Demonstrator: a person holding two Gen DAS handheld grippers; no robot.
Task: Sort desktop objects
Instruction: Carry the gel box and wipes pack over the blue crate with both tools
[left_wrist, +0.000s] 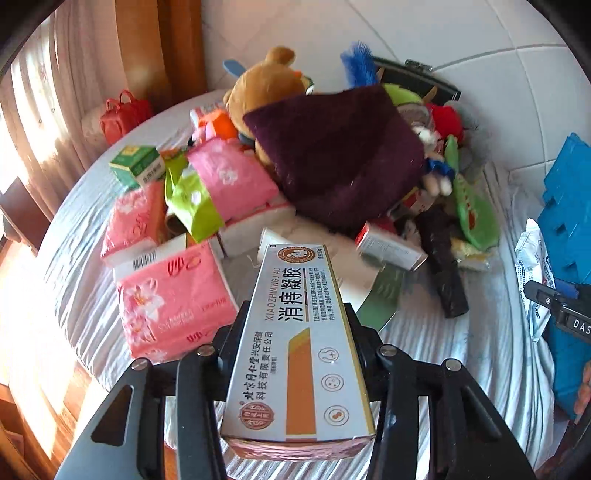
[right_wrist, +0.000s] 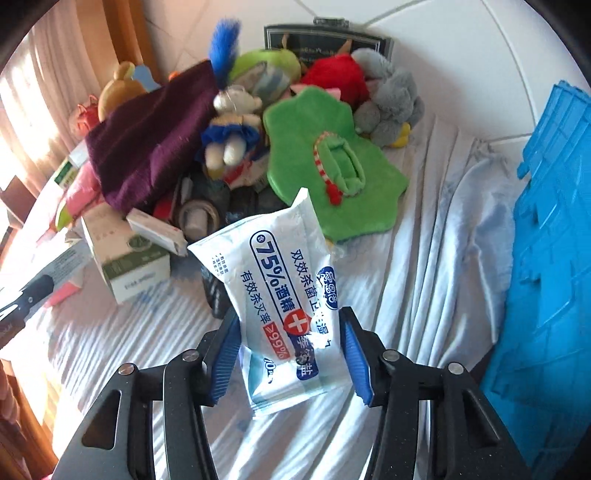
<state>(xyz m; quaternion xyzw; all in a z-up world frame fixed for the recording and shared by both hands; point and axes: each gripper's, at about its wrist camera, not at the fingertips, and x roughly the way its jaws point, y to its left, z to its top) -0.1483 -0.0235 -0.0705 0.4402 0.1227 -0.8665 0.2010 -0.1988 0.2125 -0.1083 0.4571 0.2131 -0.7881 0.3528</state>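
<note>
My left gripper (left_wrist: 295, 314) is shut on a long white and orange medicine box (left_wrist: 299, 339), held above the white cloth. My right gripper (right_wrist: 288, 321) is shut on a white and blue pack of alcohol wipes (right_wrist: 280, 295), held above the cloth. The wipes pack and right gripper also show at the right edge of the left wrist view (left_wrist: 532, 280). A heap lies beyond: pink tissue packs (left_wrist: 173, 295), a purple cloth (left_wrist: 340, 155), a brown plush bear (left_wrist: 266, 85), a green plush piece (right_wrist: 332, 173), a grey plush (right_wrist: 391, 99).
A blue plastic crate (right_wrist: 546, 266) stands at the right. A green and white box (right_wrist: 129, 266) and a red and white box (left_wrist: 388, 243) lie near the heap. A red toy bag (left_wrist: 122, 114) sits far left. Curtains and a wooden floor lie left.
</note>
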